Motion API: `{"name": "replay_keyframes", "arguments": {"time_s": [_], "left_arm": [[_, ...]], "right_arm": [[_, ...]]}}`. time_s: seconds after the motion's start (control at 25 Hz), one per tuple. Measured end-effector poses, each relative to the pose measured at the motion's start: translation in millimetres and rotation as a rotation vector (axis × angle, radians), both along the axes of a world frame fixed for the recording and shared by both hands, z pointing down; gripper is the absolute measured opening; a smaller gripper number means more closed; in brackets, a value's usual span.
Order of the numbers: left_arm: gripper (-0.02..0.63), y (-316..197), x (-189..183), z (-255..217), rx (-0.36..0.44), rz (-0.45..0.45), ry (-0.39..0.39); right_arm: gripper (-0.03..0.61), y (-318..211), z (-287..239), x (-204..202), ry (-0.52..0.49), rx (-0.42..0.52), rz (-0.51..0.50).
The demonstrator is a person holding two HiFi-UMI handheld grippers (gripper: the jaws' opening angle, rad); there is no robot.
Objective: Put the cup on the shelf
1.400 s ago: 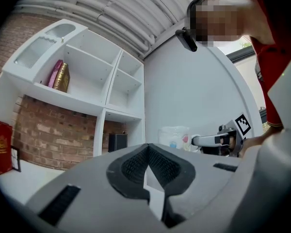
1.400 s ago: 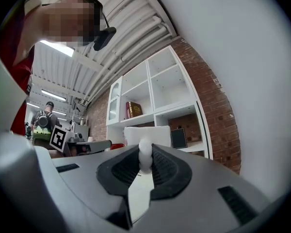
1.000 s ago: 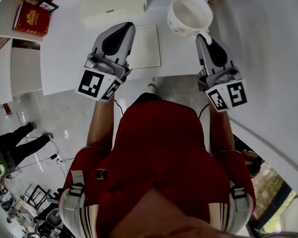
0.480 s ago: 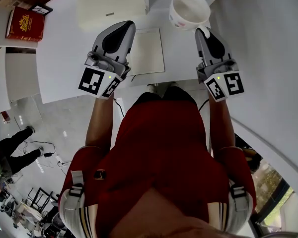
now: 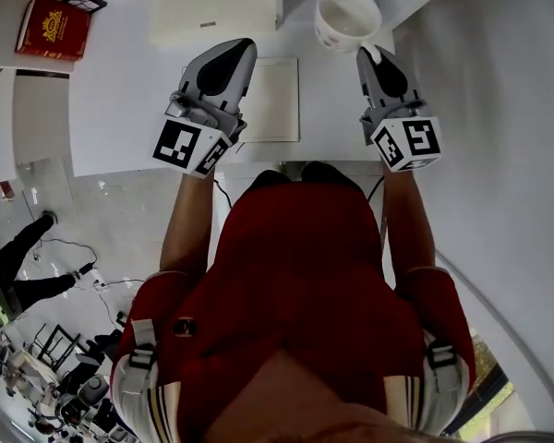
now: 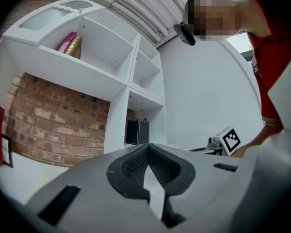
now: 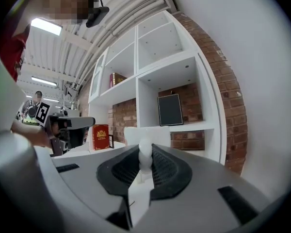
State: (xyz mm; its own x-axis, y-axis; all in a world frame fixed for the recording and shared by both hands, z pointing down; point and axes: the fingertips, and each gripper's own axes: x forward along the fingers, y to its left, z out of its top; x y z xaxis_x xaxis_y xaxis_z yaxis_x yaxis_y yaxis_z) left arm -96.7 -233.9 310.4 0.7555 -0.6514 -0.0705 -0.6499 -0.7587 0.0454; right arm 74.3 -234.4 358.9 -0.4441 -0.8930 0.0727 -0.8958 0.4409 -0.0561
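A white cup [image 5: 346, 17] with a small pattern on its side hangs over the white table [image 5: 120, 109]. My right gripper [image 5: 368, 53] is shut on the cup's handle. In the right gripper view the handle [image 7: 145, 153] sits pinched between the pads, with the cup's body [image 7: 136, 135] just beyond. The white shelf unit [image 7: 174, 76] stands ahead against a brick wall. My left gripper [image 5: 238, 48] hovers over the table to the cup's left. Its jaws are shut and hold nothing [image 6: 146, 154]. The same shelf [image 6: 111, 72] shows in the left gripper view.
A red book [image 5: 54, 28] stands at the table's far left. A flat white board [image 5: 272, 100] lies between the grippers. A black frame [image 7: 170, 109] stands in one shelf compartment, a black box [image 6: 137, 132] in a lower one. A white wall [image 5: 499, 109] is on the right.
Both grippers have moved forward over the table. The cup has gone with the right gripper, closer to the shelf. The grip on the handle is the same.
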Motion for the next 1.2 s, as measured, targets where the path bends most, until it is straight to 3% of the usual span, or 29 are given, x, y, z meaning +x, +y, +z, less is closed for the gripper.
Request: {"name": "replay_keyframes", "arguments": {"time_s": [1.2], "left_arm": [[0.006, -67, 28, 50, -0.092, -0.139, -0.067]], "right_arm": [[0.041, -131, 113, 19, 0.052, -0.162, -0.043]]}}
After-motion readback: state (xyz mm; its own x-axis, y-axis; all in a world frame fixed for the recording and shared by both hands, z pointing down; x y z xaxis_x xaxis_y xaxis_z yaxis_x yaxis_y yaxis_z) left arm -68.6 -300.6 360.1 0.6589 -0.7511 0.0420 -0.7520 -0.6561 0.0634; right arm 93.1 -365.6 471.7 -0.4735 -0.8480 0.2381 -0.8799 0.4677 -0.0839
